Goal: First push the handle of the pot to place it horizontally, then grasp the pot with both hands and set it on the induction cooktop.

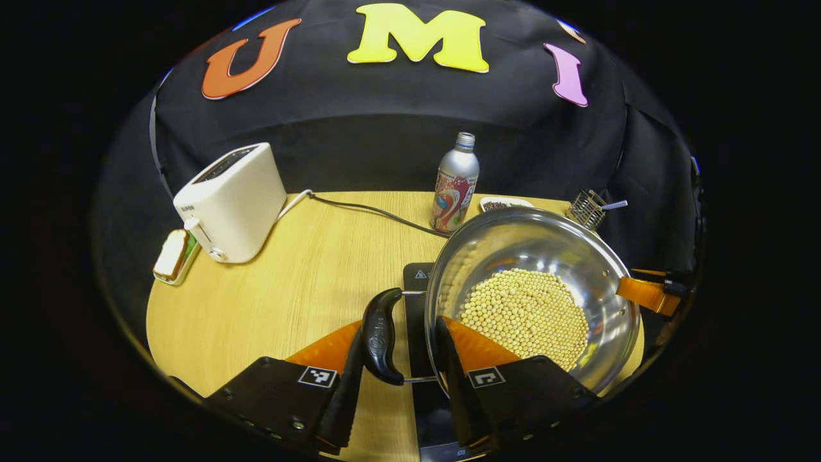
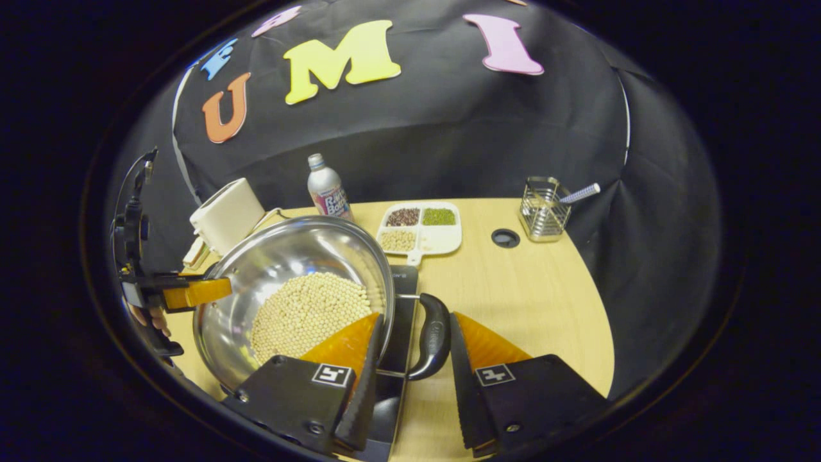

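so the steel pot (image 1: pixel 532 295) full of soybeans (image 1: pixel 526 317) sits over the black induction cooktop (image 1: pixel 417 301). the left gripper (image 1: pixel 401 359) has the pot's black side handle (image 1: pixel 380 333) between its spread jaws, not pinched. same deal for the right gripper (image 2: pixel 410 356): its jaws are parted around the other handle (image 2: pixel 433 333), one finger inside the rim.

pot (image 1: pixel 551 244): shiny silver steel
pot handle (image 1: pixel 380 337): glossy black
beans in pot (image 1: pixel 526 314): pale yellow
table (image 1: pixel 301 289): light wood grain
toaster (image 1: pixel 231 202): cream
bottle (image 1: pixel 455 183): silver, red swirls
divided tray (image 2: pixel 420 228): white; brown, green, beige fillings
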Motion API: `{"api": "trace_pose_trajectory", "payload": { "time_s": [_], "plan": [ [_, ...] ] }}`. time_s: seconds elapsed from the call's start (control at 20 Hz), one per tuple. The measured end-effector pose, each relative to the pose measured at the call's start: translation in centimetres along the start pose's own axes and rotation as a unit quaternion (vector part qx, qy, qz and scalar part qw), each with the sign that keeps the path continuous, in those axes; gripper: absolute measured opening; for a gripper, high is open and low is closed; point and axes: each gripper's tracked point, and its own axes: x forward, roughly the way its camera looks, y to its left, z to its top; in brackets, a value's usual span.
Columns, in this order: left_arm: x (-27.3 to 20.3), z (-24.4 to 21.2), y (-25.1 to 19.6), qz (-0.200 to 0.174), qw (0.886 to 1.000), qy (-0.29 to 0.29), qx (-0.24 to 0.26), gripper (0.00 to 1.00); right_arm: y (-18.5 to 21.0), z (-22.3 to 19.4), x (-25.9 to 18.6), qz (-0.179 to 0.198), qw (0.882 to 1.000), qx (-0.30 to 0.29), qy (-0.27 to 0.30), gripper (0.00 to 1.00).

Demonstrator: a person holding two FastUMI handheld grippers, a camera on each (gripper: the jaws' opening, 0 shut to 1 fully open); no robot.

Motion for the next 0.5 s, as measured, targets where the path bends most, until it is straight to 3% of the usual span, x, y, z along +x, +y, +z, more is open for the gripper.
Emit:
{"api": "trace_pose_trajectory", "payload": {
  "time_s": [0.5],
  "plan": [
    [0.58, -0.11, -0.15, -0.022, 0.999, -0.012, -0.024, 0.59, -0.08, -0.23, 0.07, 0.012, 0.999, 0.014, -0.026, 0.58]
  ]
}}
